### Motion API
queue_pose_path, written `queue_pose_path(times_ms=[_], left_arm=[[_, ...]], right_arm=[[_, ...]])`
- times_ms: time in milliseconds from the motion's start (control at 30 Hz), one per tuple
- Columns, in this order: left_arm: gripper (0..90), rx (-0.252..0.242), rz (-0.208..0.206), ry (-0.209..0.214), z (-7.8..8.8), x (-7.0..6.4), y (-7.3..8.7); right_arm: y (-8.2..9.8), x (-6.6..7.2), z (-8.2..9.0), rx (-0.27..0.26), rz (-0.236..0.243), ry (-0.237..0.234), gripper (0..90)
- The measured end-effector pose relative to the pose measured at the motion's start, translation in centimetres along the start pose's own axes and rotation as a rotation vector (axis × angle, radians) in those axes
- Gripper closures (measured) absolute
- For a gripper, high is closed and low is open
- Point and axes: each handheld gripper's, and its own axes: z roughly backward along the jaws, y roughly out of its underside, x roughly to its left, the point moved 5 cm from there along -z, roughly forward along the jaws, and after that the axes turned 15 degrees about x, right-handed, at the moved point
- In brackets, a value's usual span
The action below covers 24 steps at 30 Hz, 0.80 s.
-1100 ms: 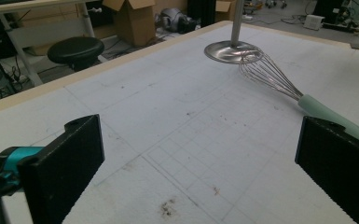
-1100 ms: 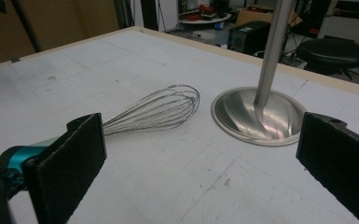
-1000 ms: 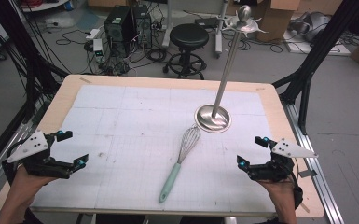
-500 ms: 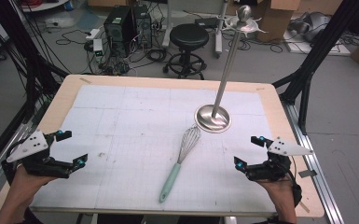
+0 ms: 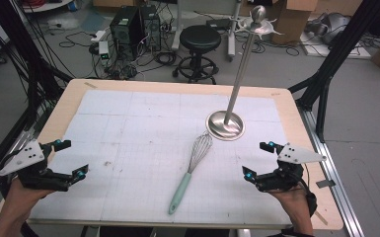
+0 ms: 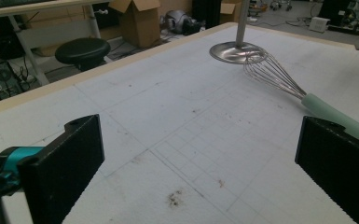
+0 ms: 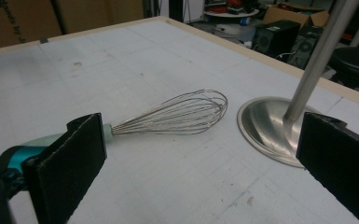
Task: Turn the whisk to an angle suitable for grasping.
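A wire whisk point(image 5: 197, 150) with a mint-green handle point(image 5: 179, 191) lies flat on the white gridded mat, its wires touching the base of a steel stand point(image 5: 225, 124). The stand's pole rises to a ball-topped hook head point(image 5: 257, 17). My left gripper point(image 5: 73, 158) rests open at the mat's left front, far from the whisk point(image 6: 275, 74). On the right front my right gripper point(image 5: 257, 159) is open too, a short way right of the whisk. Its own view looks between the jaws at the whisk point(image 7: 177, 114) and stand base point(image 7: 268, 126). Nothing sits between either pair of jaws.
The mat covers a wooden table point(image 5: 296, 118) whose bare rim shows all round. Behind the table stand a black stool point(image 5: 201, 42), computer towers point(image 5: 133, 24), cardboard boxes and floor cables. Black frame struts point(image 5: 325, 69) flank the table.
My right gripper has shifted a little to the left, closer to the whisk. The left gripper, whisk and stand have stayed where they were.
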Motion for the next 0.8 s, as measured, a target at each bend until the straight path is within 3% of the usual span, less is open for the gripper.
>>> queue_pose_path(times_ms=[300, 500, 800], left_arm=[[1.7, 0.009, -0.008, 0.016, -0.8, -0.4, -0.2], [1.7, 0.013, -0.013, 0.026, -1.4, -0.5, -0.4], [1.7, 0.013, -0.013, 0.025, -1.6, -0.3, -0.5]], right_arm=[[-1.5, 0.7, -0.3, 0.015, 0.079, -0.052, 0.5], [-2.5, 1.1, -0.5, 0.058, 0.152, -0.078, 0.5], [-4.1, 2.1, -1.1, 0.117, 0.257, -0.159, 0.6]])
